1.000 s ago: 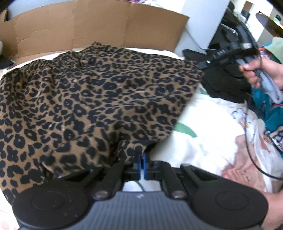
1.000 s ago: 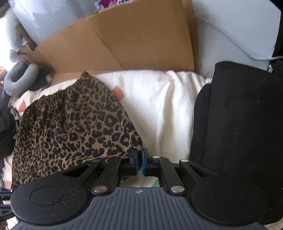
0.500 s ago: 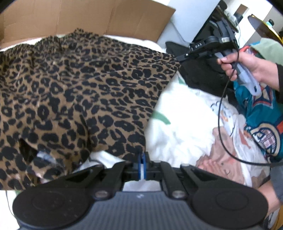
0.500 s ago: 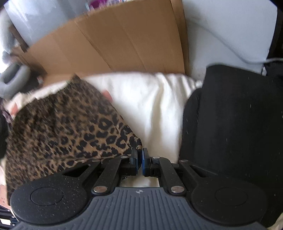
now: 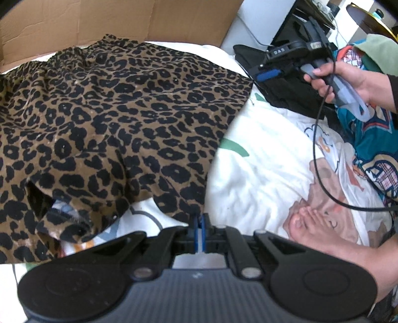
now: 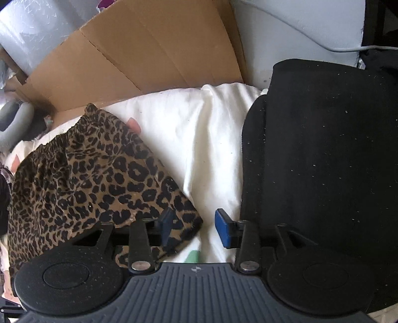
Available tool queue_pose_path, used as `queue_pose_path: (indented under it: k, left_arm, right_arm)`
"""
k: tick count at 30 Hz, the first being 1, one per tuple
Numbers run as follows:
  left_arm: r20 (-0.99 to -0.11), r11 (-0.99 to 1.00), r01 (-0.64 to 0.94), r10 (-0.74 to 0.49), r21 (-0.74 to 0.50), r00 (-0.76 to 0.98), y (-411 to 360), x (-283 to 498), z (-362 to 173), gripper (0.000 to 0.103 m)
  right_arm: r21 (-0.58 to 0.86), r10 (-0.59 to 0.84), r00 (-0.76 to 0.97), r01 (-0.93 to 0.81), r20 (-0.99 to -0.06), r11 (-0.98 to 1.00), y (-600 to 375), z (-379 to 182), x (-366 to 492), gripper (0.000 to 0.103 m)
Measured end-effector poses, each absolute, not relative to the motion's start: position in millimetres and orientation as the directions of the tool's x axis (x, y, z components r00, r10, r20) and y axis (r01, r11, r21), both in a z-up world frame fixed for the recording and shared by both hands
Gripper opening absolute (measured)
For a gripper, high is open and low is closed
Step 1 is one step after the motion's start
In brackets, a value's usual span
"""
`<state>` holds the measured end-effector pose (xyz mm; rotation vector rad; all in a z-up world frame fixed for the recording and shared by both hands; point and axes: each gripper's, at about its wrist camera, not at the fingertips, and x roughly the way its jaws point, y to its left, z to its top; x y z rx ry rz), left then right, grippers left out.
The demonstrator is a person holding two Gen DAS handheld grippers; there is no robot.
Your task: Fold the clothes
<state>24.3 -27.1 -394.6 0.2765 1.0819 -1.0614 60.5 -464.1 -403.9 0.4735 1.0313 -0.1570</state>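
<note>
Left wrist view: left gripper pinched down to a sliver on the near hem corner of the leopard-print garment, which spreads ahead and to the left of the fingertips over the white printed bedsheet. Cloth lies mostly flat, with a rumpled, gaping fold low to the left. Ahead and far to the right, the person's right hand grips the handle of the other tool, level, fingers aimed at the garment's far right corner. Bare foot just right of the claw. Cardboard sheet stands beyond the garment. Judged step: spreading and squaring the piece ahead of a first fold. Right wrist view: right gripper spread wide, holding nothing; its left finger sits over the garment's corner, the right finger over bare sheet, tool held low and level. Black folded garment just to the right, apart from the leopard cloth. Next move likely needs this claw either to re-pinch the corner or clear off, while the left keeps its hem taut.
</note>
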Motion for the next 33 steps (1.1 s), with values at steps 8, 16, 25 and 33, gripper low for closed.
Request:
queue_pose_path:
  k: [8,16,25,33]
  left_arm:
    - [-0.817,0.492,0.826,-0.572,-0.277,0.067,-30.6,20.7,-391.4,0.002]
    - [-0.785,0.479,0.819,-0.616,-0.317,0.056,-29.0,19.3,-383.5,0.002]
    - [-0.814,0.488,0.789,-0.581,-0.373,-0.025,-25.4,19.2,-400.6,0.003]
    - [-0.773,0.519,0.753,-0.635,-0.406,0.021,-3.4,34.9,-363.0,0.007]
  right_arm:
    - [0.332,0.147,0.492,0.313,-0.858,0.890,-455.7,-418.5,69.6,0.003]
    - [0.258,0.069,0.543,0.281,-0.837,0.924,-449.0,-384.1,64.9,0.003]
    - [0.107,-0.037,0.458,0.285,-0.888,0.953,-438.5,-390.0,74.2,0.007]
    - [0.103,-0.053,0.498,0.281,-0.865,0.954,-420.6,-367.0,65.2,0.016]
